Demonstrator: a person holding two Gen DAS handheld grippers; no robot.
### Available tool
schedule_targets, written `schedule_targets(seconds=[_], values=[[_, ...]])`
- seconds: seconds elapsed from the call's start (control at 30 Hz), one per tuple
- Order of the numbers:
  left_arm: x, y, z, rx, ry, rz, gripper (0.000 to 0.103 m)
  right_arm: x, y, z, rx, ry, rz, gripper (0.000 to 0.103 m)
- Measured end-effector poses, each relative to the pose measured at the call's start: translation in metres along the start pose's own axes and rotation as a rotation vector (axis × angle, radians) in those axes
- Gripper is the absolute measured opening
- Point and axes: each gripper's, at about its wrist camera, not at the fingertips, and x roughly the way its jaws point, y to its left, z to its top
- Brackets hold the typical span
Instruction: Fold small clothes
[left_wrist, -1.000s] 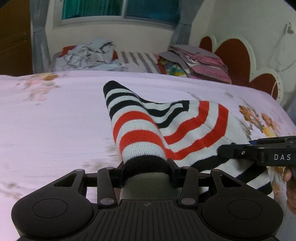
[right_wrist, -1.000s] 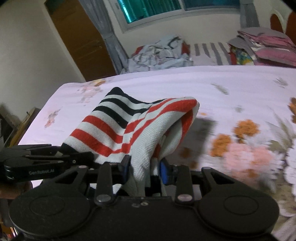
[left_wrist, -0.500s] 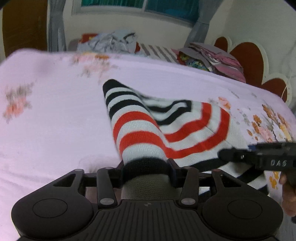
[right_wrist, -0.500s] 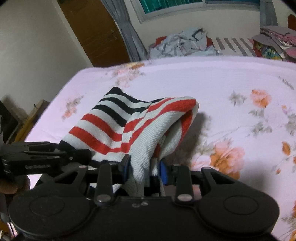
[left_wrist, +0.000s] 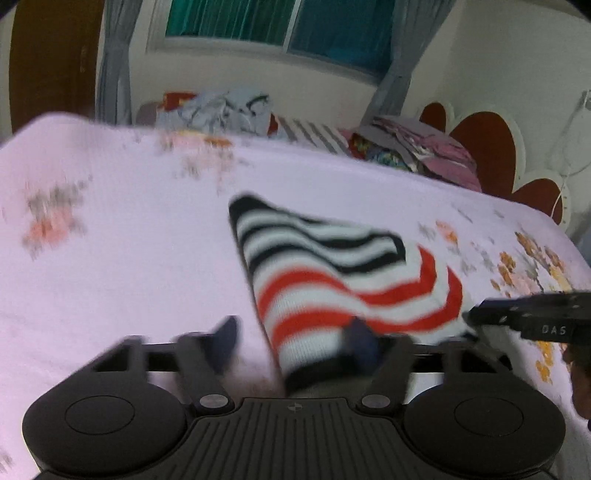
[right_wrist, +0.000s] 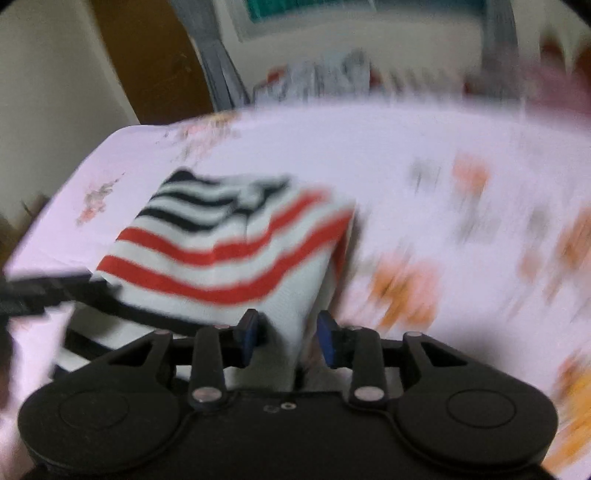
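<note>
Striped garment (left_wrist: 343, 280) on bed (left_wrist: 129, 258); near hem hidden behind left tool (left_wrist: 295, 339), right tool (right_wrist: 290, 339), both spread; frames motion-blurred.

A knitted garment (left_wrist: 343, 280) with white, red and black stripes lies on the bed (left_wrist: 122, 258), folded over on itself. Black stripes run across its far end, red ones across the nearer part, with a black band at the near edge. Both views are motion-blurred.
</note>
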Motion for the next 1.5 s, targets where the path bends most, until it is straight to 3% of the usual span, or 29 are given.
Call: schedule_targets(seconds=[0.1,0.17,0.23,0.3,0.43,0.53,0.6,0.73,0.87,1.0,1.23,1.5], values=[[0.013,0.005,0.022,0.005,-0.005,-0.038,0.030,0.001,0.009,0.022,-0.029,-0.049,0.005,0.026],[0.032,0.002,0.029,0.026,0.052,-0.086,0.026,0.012,0.016,0.033,-0.047,-0.038,0.018,0.020],[0.051,-0.003,0.028,0.060,0.096,-0.077,0.026,0.031,0.021,0.037,-0.077,0.011,-0.004,0.017],[0.058,-0.004,0.021,0.061,0.107,-0.077,0.026,0.057,0.020,0.032,-0.096,0.126,-0.062,0.011],[0.056,-0.005,0.017,0.079,0.103,-0.086,0.026,0.059,0.010,0.023,-0.060,0.122,-0.068,0.010],[0.045,-0.009,0.020,0.099,0.099,-0.055,0.026,0.050,0.012,0.024,-0.060,0.114,-0.077,0.010],[0.028,-0.013,0.022,0.109,0.076,-0.034,0.026,0.034,0.014,0.024,-0.060,0.071,-0.067,0.017],[0.002,-0.016,0.005,0.118,0.070,0.005,0.026,-0.002,0.020,0.014,-0.060,0.027,-0.004,0.018],[-0.006,-0.010,-0.011,0.069,0.061,0.014,0.026,-0.010,0.027,-0.001,-0.085,0.050,0.034,0.017],[-0.007,-0.014,-0.015,0.039,0.054,0.034,0.026,0.007,0.025,-0.018,-0.105,0.127,0.007,0.013],[-0.034,-0.025,-0.035,0.056,0.054,0.047,0.026,-0.029,0.027,-0.029,-0.070,0.070,0.048,0.016],[-0.053,-0.025,-0.084,-0.005,0.096,0.071,0.026,-0.026,0.025,-0.056,-0.080,0.140,0.033,0.017]])
